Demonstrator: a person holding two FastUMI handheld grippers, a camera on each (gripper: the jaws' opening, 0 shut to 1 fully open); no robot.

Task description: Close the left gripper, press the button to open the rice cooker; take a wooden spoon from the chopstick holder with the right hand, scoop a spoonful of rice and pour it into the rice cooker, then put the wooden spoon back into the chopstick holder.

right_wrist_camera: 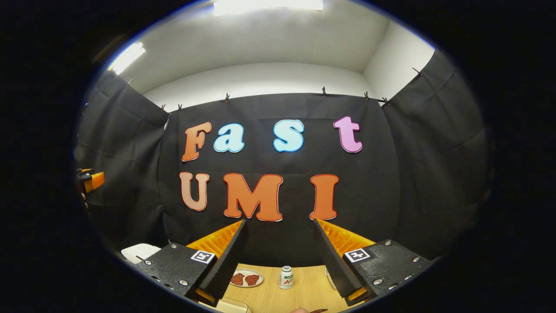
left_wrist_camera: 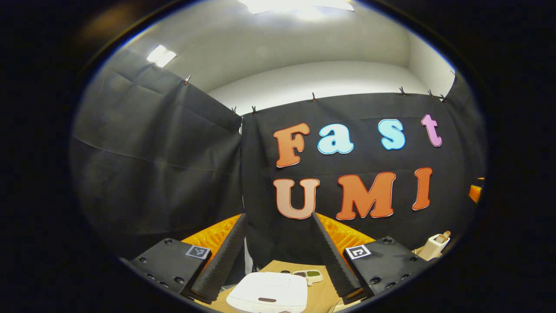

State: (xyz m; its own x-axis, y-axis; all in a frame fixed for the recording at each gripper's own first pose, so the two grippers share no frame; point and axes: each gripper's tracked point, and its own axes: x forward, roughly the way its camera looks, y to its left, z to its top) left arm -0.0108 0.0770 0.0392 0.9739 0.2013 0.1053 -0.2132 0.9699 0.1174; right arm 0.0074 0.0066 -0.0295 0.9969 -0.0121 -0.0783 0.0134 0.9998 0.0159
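Left gripper view: left hand-held gripper (left_wrist_camera: 278, 256) gapes wide, empty, above closed rice cooker (left_wrist_camera: 268, 296) on table (left_wrist_camera: 323, 295); right hand-held gripper (right_wrist_camera: 280, 261) likewise wide, empty.

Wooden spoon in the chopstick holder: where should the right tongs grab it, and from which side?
Likely the wooden spoon's short end above the chopstick holder's rim, with the open right tongs coming down from above. It stands nearly upright and the holder's wall hides the rest, so a side approach has little to pinch.
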